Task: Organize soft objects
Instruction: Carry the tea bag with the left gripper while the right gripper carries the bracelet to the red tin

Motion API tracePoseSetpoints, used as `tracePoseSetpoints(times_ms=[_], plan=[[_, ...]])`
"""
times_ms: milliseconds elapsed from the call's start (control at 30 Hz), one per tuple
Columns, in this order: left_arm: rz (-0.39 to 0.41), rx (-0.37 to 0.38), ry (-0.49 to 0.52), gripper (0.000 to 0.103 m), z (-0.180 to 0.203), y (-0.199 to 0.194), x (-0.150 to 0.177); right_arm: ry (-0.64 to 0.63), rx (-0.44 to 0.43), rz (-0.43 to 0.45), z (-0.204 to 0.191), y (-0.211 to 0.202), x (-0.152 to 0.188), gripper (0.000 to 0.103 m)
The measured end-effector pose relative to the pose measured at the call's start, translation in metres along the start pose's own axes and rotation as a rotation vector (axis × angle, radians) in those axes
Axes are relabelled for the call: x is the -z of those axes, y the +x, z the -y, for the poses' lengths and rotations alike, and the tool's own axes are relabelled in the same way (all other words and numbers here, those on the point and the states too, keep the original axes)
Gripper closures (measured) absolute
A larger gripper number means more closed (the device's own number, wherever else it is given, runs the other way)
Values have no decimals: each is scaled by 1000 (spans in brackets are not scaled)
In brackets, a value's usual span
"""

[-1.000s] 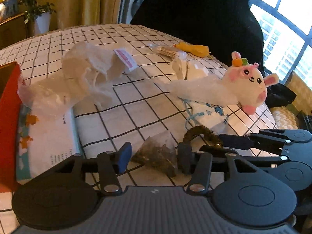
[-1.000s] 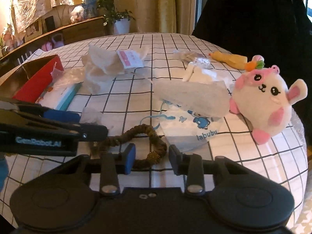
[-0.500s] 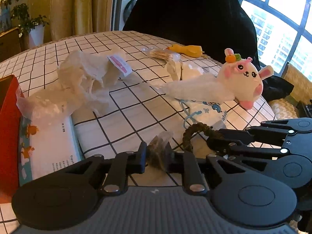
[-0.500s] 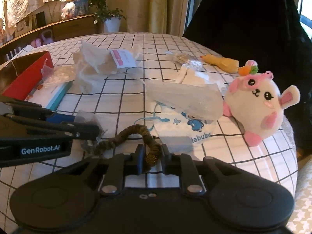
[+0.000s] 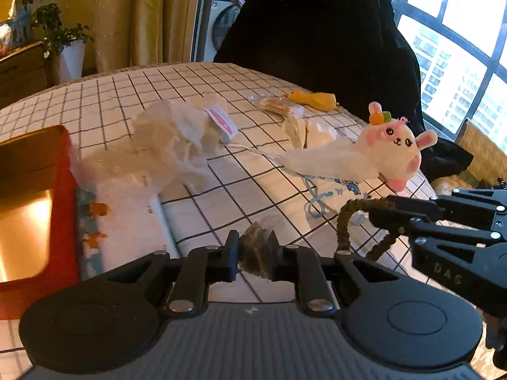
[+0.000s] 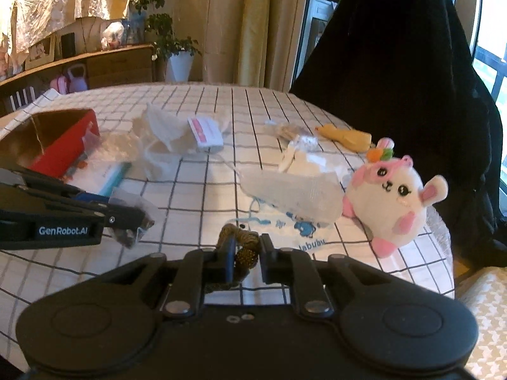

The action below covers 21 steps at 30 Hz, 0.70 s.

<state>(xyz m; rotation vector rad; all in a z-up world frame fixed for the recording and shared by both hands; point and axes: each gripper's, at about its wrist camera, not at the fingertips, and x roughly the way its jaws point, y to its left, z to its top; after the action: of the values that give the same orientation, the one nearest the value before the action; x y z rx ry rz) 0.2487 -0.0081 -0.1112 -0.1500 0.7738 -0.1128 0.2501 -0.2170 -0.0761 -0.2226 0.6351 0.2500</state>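
Count on the checked table [image 6: 202, 196]: 1 plush bunny [image 6: 393, 202], 1 brown scrunchie [image 6: 242, 248], 1 clear sachet of dark bits [image 5: 256, 253], 1 yellow duck toy [image 5: 312, 99], 1 red box [image 6: 60, 145], 1 labubu-print bag [image 6: 285, 224], 1 booklet [image 5: 126, 221]. Crumpled white wrappers: several, exact number unclear.

Warm daylight enters through the window [image 5: 459, 47], blown out white right of the plush [image 5: 393, 145]. Fisheye bends the edges; left of the plush, the box [image 5: 28, 221] glares and blurs.
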Motion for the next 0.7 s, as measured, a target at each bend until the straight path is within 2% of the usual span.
tracePoseSetpoints(times_ms=[167, 467, 700], plan=[[20, 2, -13, 87, -10, -25, -3, -21, -13, 44, -11, -20, -14, 88], [38, -33, -67, 87, -43, -71, -14, -63, -124, 104, -48, -43, -50, 88], [75, -117, -68, 87, -82, -101, -24, -144, -180, 149, -88, -45, -79, 88]])
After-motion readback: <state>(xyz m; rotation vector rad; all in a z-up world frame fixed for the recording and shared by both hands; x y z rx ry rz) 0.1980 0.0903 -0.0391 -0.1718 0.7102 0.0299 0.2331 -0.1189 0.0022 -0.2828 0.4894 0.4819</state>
